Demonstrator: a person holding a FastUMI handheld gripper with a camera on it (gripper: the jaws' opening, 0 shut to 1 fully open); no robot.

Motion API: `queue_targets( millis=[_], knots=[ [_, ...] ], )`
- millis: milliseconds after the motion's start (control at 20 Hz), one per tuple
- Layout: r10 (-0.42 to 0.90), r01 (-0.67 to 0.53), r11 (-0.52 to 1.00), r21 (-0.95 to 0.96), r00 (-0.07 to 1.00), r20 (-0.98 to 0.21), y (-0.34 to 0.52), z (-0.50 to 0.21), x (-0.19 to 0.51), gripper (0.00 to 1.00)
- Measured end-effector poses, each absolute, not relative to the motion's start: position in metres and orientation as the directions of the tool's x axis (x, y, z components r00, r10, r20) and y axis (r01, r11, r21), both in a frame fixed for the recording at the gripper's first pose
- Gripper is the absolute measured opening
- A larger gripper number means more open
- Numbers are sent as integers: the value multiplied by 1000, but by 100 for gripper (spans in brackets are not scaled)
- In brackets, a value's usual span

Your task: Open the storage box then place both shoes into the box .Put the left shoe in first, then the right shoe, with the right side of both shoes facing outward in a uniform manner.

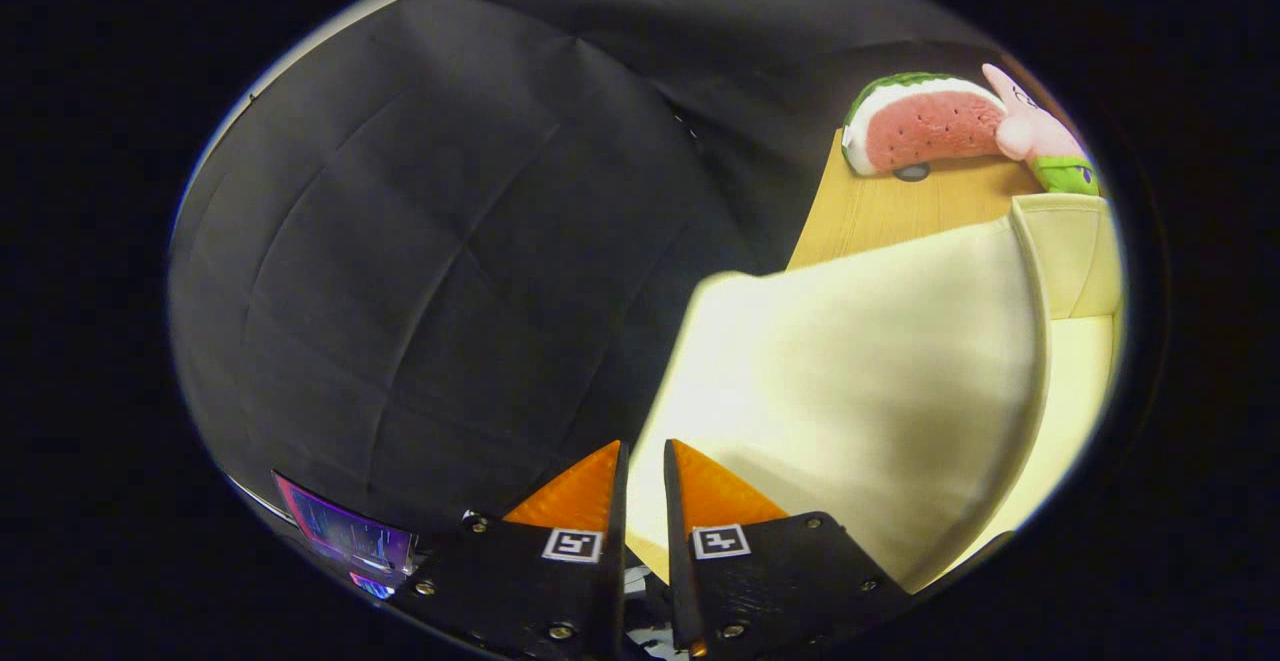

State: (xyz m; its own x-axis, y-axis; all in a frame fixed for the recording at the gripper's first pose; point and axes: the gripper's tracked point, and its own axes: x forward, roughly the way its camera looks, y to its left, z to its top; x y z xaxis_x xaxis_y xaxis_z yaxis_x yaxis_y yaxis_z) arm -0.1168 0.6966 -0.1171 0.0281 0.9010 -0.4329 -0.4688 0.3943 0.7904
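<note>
Gripper view: storage box (880, 381), pale, long axis running near-left to far-right.
Position: just ahead-right of fingers.
Gripper (645, 461): fingers narrow, holding nothing.

Claw (645, 481) with dark screwed mounts bearing square coded markers.

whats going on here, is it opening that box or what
A person's handheld gripper is at the pale yellow storage box, its fingers nearly together with the edge of the raised lid running into the narrow gap between them. Whether both fingers press on the lid is hard to tell. The lid looks swung up. Beyond the box, a watermelon plush and a pink plush toy lie on the wooden table.
</note>
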Motion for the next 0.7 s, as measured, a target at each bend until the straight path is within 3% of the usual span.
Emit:
queue_targets(
  millis=[100,500,700],
  knots=[
    [902,-496,395,773,50,-429,685,-112,-106,39],
    [897,-600,437,670,238,-372,594,-62,-65,40],
    [856,-590,516,621,346,-383,529,-57,-43,40]
  ],
)
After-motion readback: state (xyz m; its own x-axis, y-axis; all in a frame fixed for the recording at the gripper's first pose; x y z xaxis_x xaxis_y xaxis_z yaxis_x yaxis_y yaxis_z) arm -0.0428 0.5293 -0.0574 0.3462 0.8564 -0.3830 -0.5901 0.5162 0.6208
